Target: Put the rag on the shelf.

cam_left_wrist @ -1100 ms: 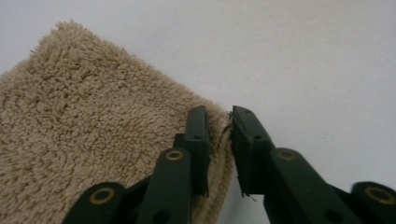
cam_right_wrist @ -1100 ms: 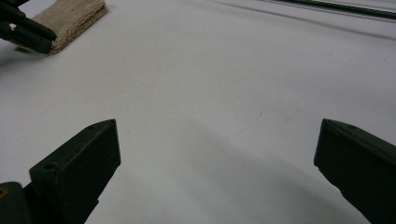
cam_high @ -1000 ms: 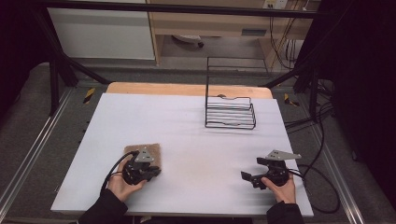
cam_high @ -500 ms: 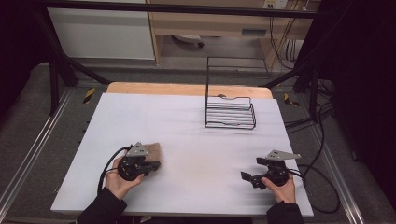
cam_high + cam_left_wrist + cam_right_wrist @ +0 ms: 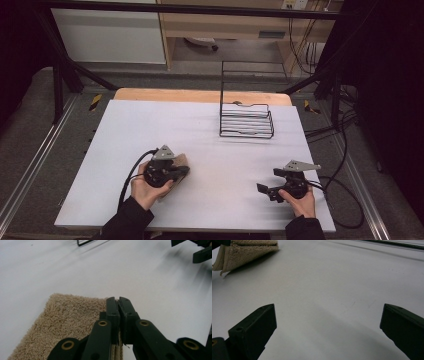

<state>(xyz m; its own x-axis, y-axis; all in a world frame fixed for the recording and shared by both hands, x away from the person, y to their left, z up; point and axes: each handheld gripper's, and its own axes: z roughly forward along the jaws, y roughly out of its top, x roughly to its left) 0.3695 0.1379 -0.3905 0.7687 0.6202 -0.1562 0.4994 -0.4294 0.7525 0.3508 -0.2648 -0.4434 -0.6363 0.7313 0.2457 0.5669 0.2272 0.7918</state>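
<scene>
A beige terry towel (image 5: 183, 160) is at the front left of the white table (image 5: 165, 125). My left gripper (image 5: 186, 171) is shut on its edge; in the left gripper view the jaws (image 5: 118, 302) pinch thin towel layers, and the rest of the towel (image 5: 72, 322) spreads to their left. In the right gripper view the towel (image 5: 247, 248) hangs folded, raised a little off the table, with a shadow under it. My right gripper (image 5: 267, 181) rests at the front right, open, with bare table between its jaws (image 5: 328, 312).
A black wire rack (image 5: 247, 120) with a tall upright back stands at the back right of the table. A wooden strip (image 5: 200, 95) runs along the far edge. Cables trail from both grippers, and metal frame rails flank the table.
My left gripper has moved up and to the right, carrying the towel with it. The towel's edge has come up off the table. The right gripper has kept still.
</scene>
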